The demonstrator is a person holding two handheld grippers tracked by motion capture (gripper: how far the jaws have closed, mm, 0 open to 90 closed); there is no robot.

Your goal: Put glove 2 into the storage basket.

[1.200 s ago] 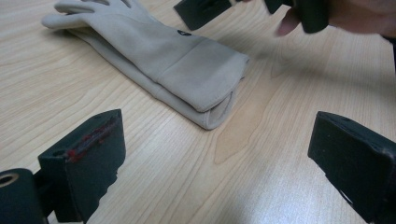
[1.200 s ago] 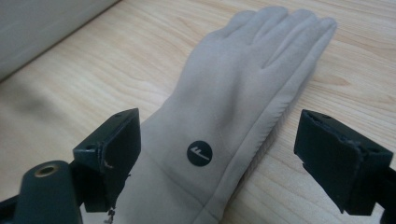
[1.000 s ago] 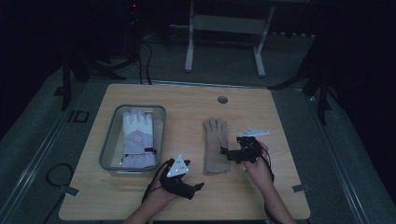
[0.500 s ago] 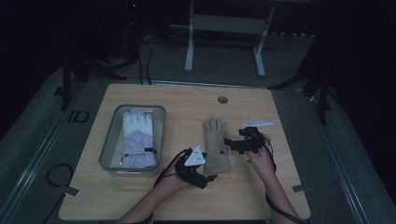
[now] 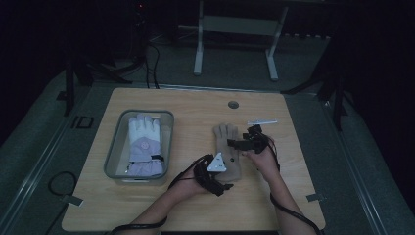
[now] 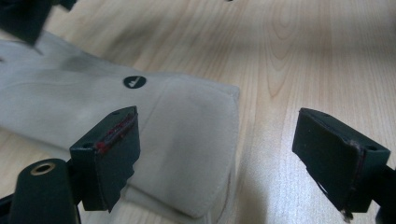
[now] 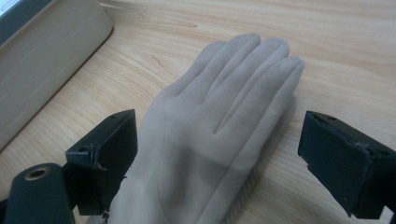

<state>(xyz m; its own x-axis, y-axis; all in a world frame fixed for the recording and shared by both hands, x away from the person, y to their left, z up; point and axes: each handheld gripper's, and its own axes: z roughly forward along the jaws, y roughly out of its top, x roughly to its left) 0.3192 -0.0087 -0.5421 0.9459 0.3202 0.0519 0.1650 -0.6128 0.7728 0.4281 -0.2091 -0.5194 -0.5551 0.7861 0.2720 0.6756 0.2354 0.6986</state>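
A beige glove point(image 5: 228, 149) lies flat on the wooden table point(image 5: 195, 112), palm down, fingers pointing away from me. My left gripper point(image 5: 224, 182) sits at its cuff end; in the left gripper view the cuff corner point(image 6: 187, 154) lies between the jaws of the left gripper point(image 6: 219, 154). Those jaws have just been closing but still stand apart, not pressing on the fabric. My right gripper point(image 5: 235, 144) hovers over the glove's right side, open, and in the right gripper view the glove's fingers point(image 7: 243, 74) spread beyond the right gripper point(image 7: 219, 158).
A grey tray point(image 5: 113, 156) at the left holds a white and lavender glove point(image 5: 144, 144); its wall point(image 7: 46, 60) shows in the right gripper view. A round cable hole point(image 5: 233, 104) sits near the table's far edge. Bare wood lies right of the beige glove.
My left gripper has moved right, up to the beige glove's cuff. My right gripper has shifted left and farther away, over the glove. The glove has not moved.
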